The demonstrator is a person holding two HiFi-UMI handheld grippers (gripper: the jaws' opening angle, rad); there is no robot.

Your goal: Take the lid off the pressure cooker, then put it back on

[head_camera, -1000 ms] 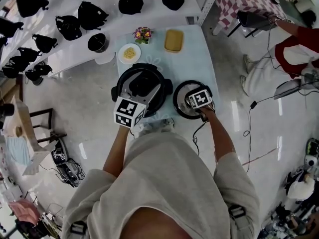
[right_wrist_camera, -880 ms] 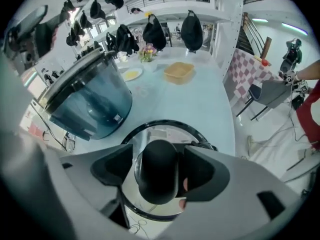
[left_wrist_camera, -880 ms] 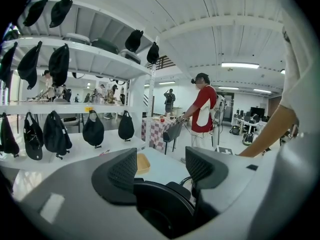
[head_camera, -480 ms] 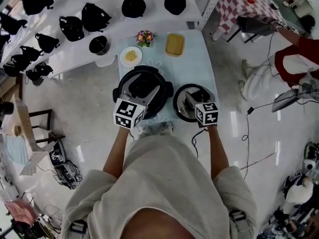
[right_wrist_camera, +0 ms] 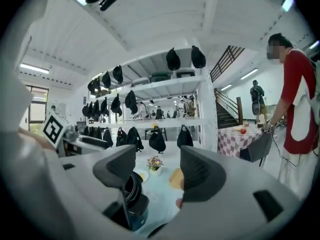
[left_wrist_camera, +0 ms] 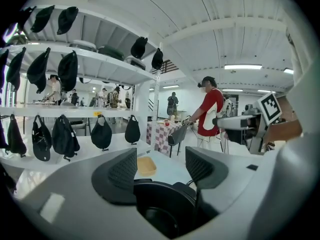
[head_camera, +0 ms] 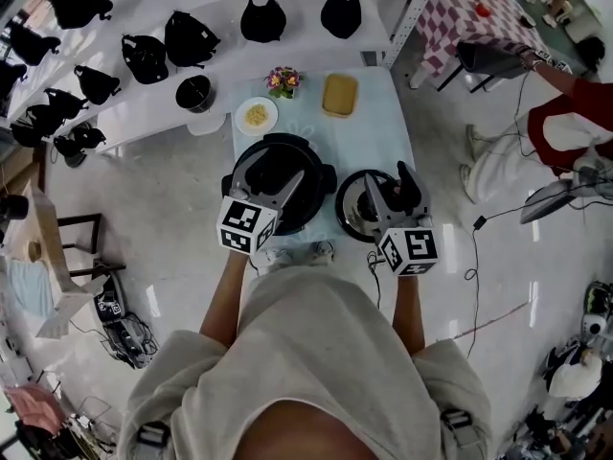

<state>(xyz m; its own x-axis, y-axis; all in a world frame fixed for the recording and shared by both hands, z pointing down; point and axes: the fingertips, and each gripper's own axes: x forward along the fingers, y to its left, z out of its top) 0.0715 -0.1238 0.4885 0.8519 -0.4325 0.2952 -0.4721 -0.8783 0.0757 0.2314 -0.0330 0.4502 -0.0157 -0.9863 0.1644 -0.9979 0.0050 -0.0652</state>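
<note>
The black pressure cooker point(head_camera: 273, 166) stands open on the pale blue table point(head_camera: 378, 137). Its round lid point(head_camera: 354, 211) lies flat on the table to the cooker's right. My left gripper point(head_camera: 287, 182) hovers over the cooker's near rim, jaws open and empty; the left gripper view shows the cooker point(left_wrist_camera: 165, 209) below its jaws point(left_wrist_camera: 161, 166). My right gripper point(head_camera: 391, 188) is lifted clear above the lid and points about level. Its jaws are closing with nothing between them. The right gripper view has the cooker point(right_wrist_camera: 133, 191) low and left of that gripper point(right_wrist_camera: 157, 171).
At the table's far end sit a white plate of yellow food point(head_camera: 256, 116), a small flower pot point(head_camera: 283, 80) and a yellow tray point(head_camera: 339, 94). White shelves with black bags point(head_camera: 187, 36) run behind and to the left. A person in red point(head_camera: 565, 103) stands at the right.
My right gripper has let go of the lid, risen well above it and tipped up from pointing down to about level. The lid stays on the table. The left gripper has kept still.
</note>
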